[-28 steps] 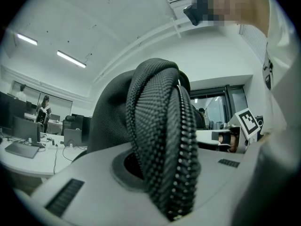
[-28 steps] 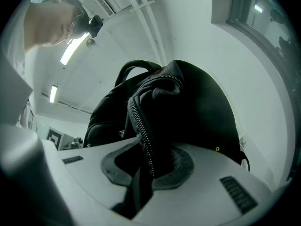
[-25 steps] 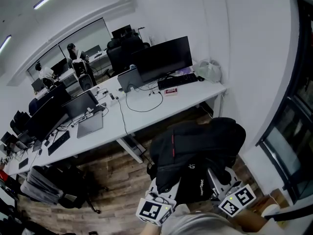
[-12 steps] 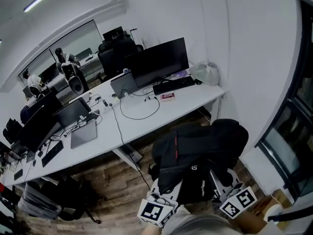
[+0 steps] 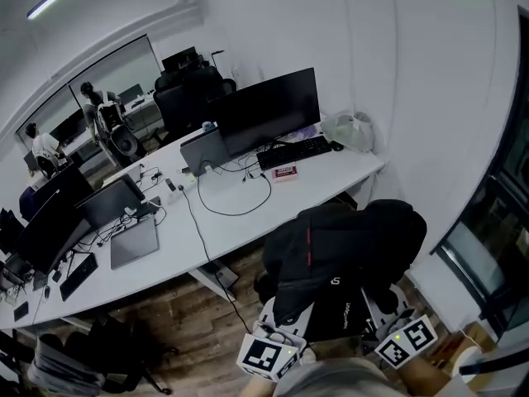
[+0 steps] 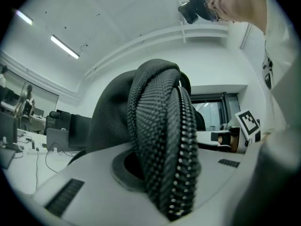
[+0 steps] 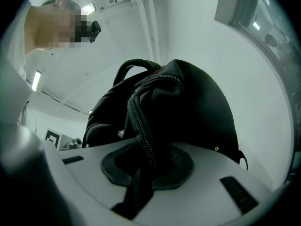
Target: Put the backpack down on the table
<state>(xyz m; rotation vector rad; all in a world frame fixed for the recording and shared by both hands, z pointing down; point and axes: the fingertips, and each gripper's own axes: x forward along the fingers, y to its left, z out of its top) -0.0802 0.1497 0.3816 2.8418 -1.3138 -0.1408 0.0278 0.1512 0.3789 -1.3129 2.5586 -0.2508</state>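
Note:
A black backpack point(image 5: 343, 246) with a red stripe hangs in the air between both grippers, above the wooden floor just in front of the long white table point(image 5: 248, 217). My left gripper point(image 5: 285, 325) holds its left side. In the left gripper view the jaws point(image 6: 164, 173) are shut on a thick zippered fold of the backpack point(image 6: 162, 126). My right gripper point(image 5: 376, 306) holds the right side. There the jaws point(image 7: 146, 168) pinch a zipper seam of the backpack point(image 7: 188, 107). The bag hides the fingertips in the head view.
On the table stand a large monitor point(image 5: 264, 110), a keyboard point(image 5: 297, 150), a small red box point(image 5: 284, 172), a looped cable point(image 5: 235, 197), a laptop point(image 5: 132, 240) and a plastic bag point(image 5: 349, 131). A white wall and a dark window point(image 5: 496, 238) lie to the right. People sit far back.
Both grippers have carried the backpack toward the table, which now looks nearer and lower in the head view. The grips on the bag are unchanged.

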